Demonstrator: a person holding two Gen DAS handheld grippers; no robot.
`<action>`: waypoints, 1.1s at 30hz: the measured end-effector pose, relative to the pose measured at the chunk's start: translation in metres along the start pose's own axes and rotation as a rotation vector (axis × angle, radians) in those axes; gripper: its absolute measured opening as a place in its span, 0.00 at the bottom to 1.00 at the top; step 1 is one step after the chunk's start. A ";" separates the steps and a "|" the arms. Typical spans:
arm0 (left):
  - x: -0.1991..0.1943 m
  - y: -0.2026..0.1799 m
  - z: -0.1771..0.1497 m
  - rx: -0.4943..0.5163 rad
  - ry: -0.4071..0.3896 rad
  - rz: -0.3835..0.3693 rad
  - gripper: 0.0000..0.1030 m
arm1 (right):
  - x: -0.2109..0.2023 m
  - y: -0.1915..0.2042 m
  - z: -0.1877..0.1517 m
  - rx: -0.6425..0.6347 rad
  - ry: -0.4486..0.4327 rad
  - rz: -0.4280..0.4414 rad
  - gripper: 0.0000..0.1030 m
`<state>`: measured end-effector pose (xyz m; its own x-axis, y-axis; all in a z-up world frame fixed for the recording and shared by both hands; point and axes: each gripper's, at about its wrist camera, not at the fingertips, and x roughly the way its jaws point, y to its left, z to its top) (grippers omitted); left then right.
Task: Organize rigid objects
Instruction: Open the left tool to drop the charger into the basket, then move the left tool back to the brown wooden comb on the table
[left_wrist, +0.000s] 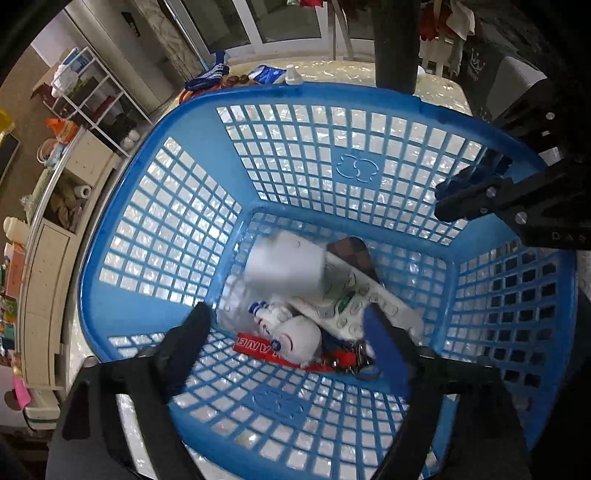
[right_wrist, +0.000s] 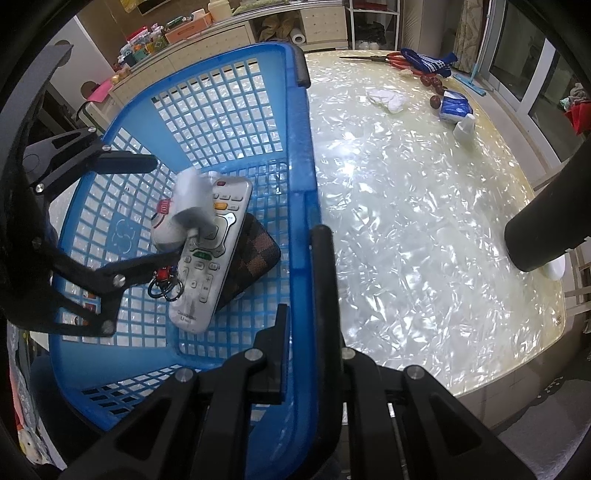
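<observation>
A blue plastic basket (left_wrist: 291, 122) (right_wrist: 229, 110) stands on the pearly table. In it lie a white remote control (right_wrist: 207, 266) (left_wrist: 354, 306), a brown checkered wallet (right_wrist: 255, 254) (left_wrist: 354, 251), a white toy with a red strap (left_wrist: 295, 339) and a key ring (right_wrist: 166, 288). A blurred white object (left_wrist: 284, 262) (right_wrist: 192, 195) is in mid-air above them. My left gripper (left_wrist: 291, 347) is open over the basket, empty. My right gripper (right_wrist: 303, 273) is shut on the basket's right rim (right_wrist: 301, 206).
On the far table lie scissors with red handles (right_wrist: 391, 59), a blue-white sock (right_wrist: 428, 62), a white cloth (right_wrist: 388, 99), a blue packet (right_wrist: 454, 107), a white bottle (right_wrist: 465, 127) and dark round fruits (right_wrist: 432, 81). A black cylinder (right_wrist: 546, 221) juts in at right. Shelves (left_wrist: 92, 96) stand beyond.
</observation>
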<state>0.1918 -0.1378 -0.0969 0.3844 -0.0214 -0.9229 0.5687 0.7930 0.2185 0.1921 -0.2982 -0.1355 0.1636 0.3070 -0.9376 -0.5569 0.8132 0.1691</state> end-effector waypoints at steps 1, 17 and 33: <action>-0.004 0.001 -0.001 0.001 -0.004 0.004 0.97 | -0.001 0.000 0.000 0.001 -0.001 0.000 0.09; -0.105 0.051 -0.062 -0.246 0.013 0.063 1.00 | -0.002 -0.001 0.000 -0.007 -0.005 0.005 0.09; -0.050 0.063 -0.208 -0.728 0.172 0.016 1.00 | -0.003 0.000 -0.001 -0.008 -0.010 0.011 0.09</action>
<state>0.0576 0.0399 -0.1026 0.2355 0.0415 -0.9710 -0.0840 0.9962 0.0222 0.1904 -0.2999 -0.1327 0.1650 0.3211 -0.9326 -0.5654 0.8056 0.1773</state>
